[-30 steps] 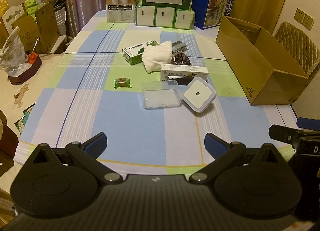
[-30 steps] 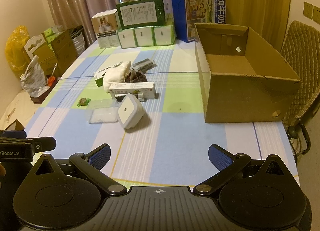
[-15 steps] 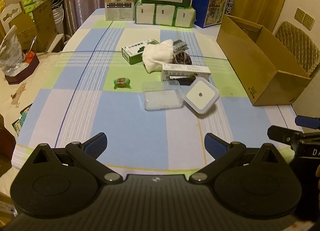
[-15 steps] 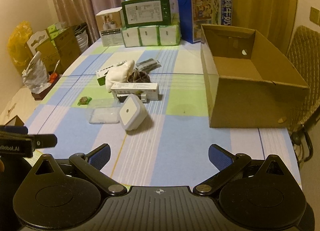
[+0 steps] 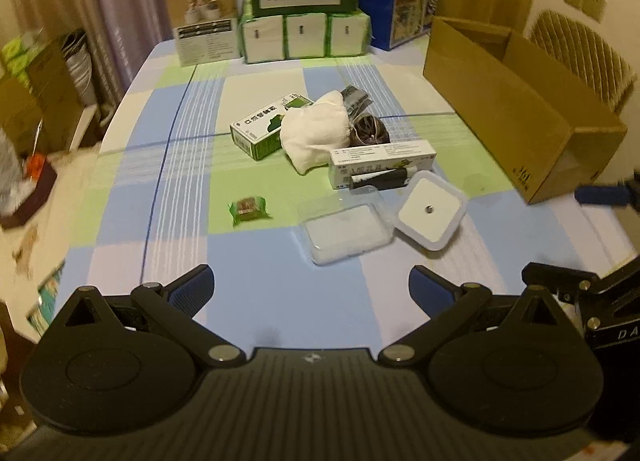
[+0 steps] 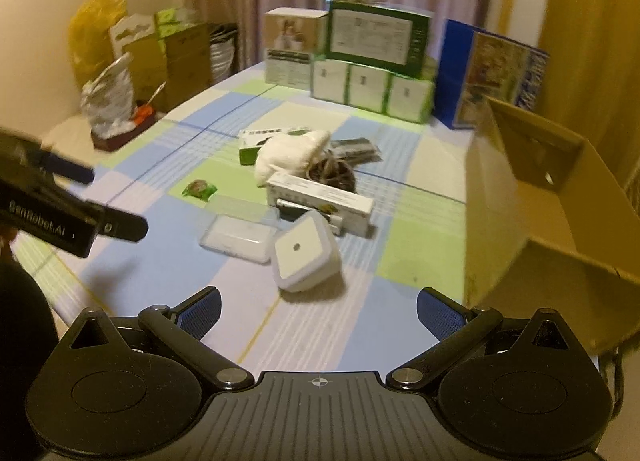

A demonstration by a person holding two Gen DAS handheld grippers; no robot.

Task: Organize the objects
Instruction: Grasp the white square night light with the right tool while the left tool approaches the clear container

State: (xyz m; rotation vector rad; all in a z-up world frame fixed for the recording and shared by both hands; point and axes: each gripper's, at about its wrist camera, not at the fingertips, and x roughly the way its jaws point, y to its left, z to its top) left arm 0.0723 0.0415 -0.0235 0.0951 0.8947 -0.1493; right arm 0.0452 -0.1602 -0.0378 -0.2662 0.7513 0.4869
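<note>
A loose pile lies mid-table: a white square night light (image 5: 430,212) (image 6: 304,257) tilted against a clear plastic tray (image 5: 346,231) (image 6: 238,235), a long white box (image 5: 382,163) (image 6: 320,199), a white cloth (image 5: 316,131) (image 6: 290,153), a green-and-white box (image 5: 266,131), a dark tangled bundle (image 5: 370,129) and a small green wrapped sweet (image 5: 248,210) (image 6: 199,189). An open cardboard box (image 5: 516,129) (image 6: 552,217) stands at the right. My left gripper (image 5: 312,291) hangs open and empty short of the tray. My right gripper (image 6: 318,311) is open and empty just before the night light.
Stacked green, white and blue cartons (image 5: 304,9) (image 6: 372,57) line the table's far end. Cartons and bags (image 6: 120,73) crowd the floor to the left. A quilted chair (image 5: 580,57) stands behind the cardboard box. Bare checked tablecloth (image 5: 256,285) lies in front of the pile.
Both grippers have moved forward toward the pile, which looks larger. The right gripper has swung left, so the cardboard box now sits at its right edge. Both stay open.
</note>
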